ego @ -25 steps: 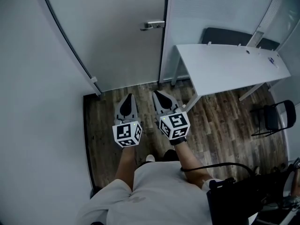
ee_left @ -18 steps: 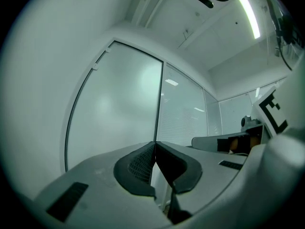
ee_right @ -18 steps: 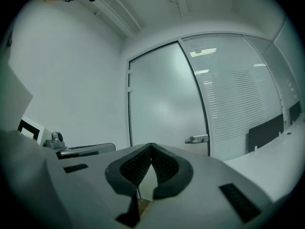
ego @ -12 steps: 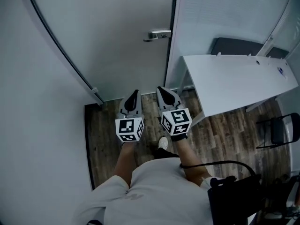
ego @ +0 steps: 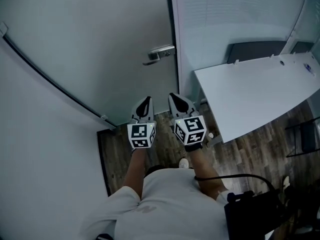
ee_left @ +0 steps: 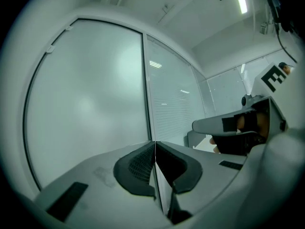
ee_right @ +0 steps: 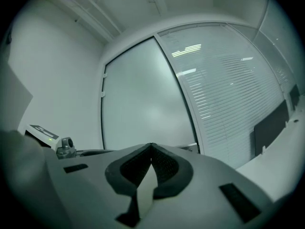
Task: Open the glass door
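A frosted glass door stands shut ahead of me, with a metal lever handle near its right edge. My left gripper and right gripper are side by side at waist height, pointing at the door below the handle and apart from it. Both are shut with nothing between the jaws. In the left gripper view the door fills the left half. The right gripper view shows the door straight ahead, and a bit of the handle peeks over the gripper's body.
A glass partition with blinds stands right of the door. A white desk juts out at the right, close to my right arm, with a dark chair behind it. A plain white wall runs along the left. Wood floor lies below.
I have walked closer to the door; it and the handle look larger and nearer. Both grippers stayed shut and side by side, carried forward with me.
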Demonstrator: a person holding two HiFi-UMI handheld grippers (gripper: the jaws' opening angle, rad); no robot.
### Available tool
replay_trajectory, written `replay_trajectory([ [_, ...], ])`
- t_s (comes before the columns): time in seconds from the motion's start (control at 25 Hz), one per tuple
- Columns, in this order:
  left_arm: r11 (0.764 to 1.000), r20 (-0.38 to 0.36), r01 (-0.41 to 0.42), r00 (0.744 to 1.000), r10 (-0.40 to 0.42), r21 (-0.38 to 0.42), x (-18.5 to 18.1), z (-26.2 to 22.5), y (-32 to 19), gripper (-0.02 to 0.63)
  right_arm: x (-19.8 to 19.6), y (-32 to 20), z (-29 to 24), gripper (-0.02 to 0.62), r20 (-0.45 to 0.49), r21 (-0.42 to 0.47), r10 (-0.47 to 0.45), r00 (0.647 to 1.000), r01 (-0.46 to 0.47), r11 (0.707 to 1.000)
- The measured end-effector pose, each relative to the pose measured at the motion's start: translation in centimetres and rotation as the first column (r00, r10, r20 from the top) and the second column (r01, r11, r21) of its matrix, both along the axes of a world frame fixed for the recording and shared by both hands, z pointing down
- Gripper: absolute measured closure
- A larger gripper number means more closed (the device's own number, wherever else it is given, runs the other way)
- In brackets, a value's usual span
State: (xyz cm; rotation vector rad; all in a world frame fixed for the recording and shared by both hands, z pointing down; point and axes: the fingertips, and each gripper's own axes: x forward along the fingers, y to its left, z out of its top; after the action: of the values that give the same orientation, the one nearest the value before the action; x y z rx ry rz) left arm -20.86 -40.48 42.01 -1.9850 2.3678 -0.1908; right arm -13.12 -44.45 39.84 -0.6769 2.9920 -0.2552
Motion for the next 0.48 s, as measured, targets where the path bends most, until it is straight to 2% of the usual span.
replay_trajectory([
  [0.16, 0.996, 0.058, -0.042, 0.997, 0.046, -0.078, -2.2, 2.3, -4.5, 0.601, 0.2, -3.4, 1.7, 0.594, -0.019, -0.039, 0.065, 0.998, -0.066, 0.997],
  [0.36, 0.989, 0.083, -0.100, 0.990, 0.110, -0.110, -7.2, 3.4, -10.5, 0.603, -1.1, -7.9, 2.3, 0.594, -0.050, -0.032, 0.158, 0.986, -0.160, 0.987],
  [0.48, 0.974, 0.117, -0.159, 0.977, 0.179, -0.159, -9.5, 3.9, -14.0, 0.601, -2.0, -10.3, 2.2, 0.594, -0.062, -0.034, 0.217, 0.974, -0.219, 0.975],
])
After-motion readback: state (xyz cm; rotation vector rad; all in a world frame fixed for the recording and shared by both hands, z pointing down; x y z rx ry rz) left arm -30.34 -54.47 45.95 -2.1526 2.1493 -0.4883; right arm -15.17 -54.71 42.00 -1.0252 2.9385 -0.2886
